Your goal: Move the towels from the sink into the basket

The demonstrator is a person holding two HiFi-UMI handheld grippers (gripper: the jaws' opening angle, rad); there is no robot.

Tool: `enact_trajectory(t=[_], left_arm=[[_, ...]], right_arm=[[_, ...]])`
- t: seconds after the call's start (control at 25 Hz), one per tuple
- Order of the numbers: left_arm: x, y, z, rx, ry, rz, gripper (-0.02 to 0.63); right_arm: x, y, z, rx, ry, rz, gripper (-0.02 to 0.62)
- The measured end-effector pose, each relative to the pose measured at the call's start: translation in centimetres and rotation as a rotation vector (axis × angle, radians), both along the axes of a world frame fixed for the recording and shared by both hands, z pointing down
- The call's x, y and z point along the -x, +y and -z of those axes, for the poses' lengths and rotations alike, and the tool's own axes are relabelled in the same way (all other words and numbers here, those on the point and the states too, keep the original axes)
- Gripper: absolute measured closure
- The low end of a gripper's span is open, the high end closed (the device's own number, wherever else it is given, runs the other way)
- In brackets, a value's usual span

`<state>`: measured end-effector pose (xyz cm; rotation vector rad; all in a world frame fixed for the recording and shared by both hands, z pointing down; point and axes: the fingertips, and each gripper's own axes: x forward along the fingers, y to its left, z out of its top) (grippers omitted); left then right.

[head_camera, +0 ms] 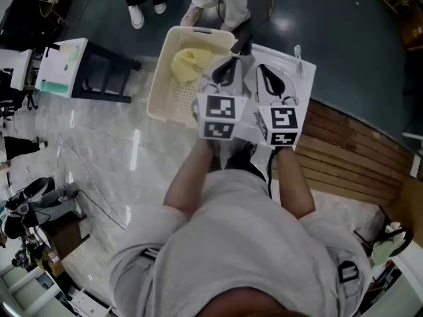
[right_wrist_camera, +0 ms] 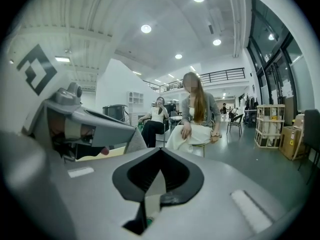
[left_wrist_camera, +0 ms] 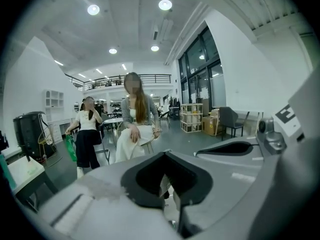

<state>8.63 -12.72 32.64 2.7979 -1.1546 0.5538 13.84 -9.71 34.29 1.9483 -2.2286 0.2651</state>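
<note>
Towel [head_camera: 238, 137], one grey, in left gripper [head_camera: 230, 66], right gripper [head_camera: 266, 76], one basket [head_camera: 162, 78]

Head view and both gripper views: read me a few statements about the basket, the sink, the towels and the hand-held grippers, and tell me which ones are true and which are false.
1. A yellow towel lies in the basket. True.
2. In the head view the basket stands to the right of the sink. False: it stands to the left of the sink.
3. The left hand-held gripper and the right hand-held gripper are both shut on a grey towel. True.
4. The gripper views show a room with nobody in it. False: two seated people are ahead.
</note>
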Motion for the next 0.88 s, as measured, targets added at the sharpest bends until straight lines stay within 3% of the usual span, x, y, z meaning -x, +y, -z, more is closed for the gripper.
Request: enact_trajectory(t=[0.48, 0.88], left_arm=[[6.6, -1.9, 4.2, -0.048, 0.045, 0.097, 0.583], [13.6, -3.9, 3.8, -0.047, 0.043, 0.223, 0.584]], right_arm=[[7.3, -3.6, 4.6, -0.073, 0.014, 0.121, 0.588], [14.1, -6.1, 3.4, -0.056, -0.003, 0.243, 0.589]])
